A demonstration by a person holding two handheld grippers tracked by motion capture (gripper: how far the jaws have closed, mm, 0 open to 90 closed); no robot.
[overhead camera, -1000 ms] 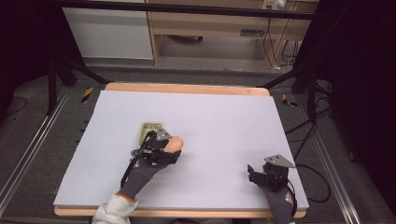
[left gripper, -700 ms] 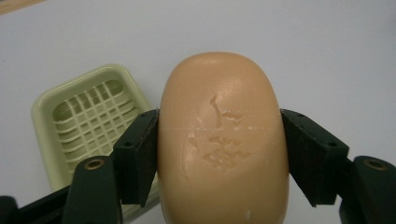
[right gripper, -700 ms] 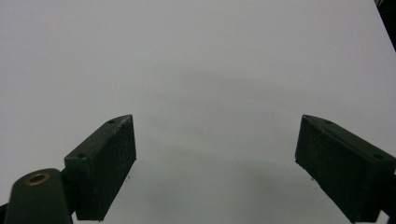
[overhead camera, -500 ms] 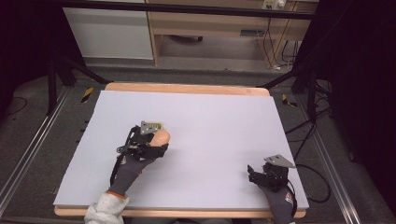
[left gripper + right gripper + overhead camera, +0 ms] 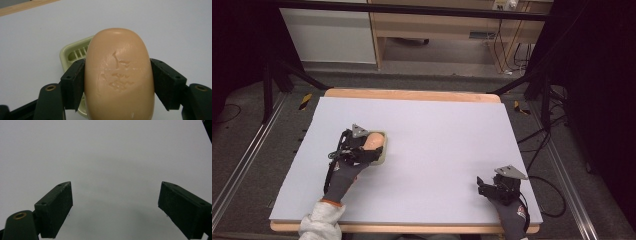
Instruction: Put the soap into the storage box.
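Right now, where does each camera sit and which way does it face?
High view: above the person's side, looking forward and down on the table; both forearms and grippers show.
Left gripper view: rides the left gripper, looking along fingers clamping the soap over the soap dish.
Right gripper view: rides the right gripper, facing bare table.
High and left gripper views share soap and dish.

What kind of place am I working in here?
Likely a lab recording station: a wood-edged table under a pale lilac mat, dark frame legs and floor rails around it, loose cables at the side, and pale cabinets behind.
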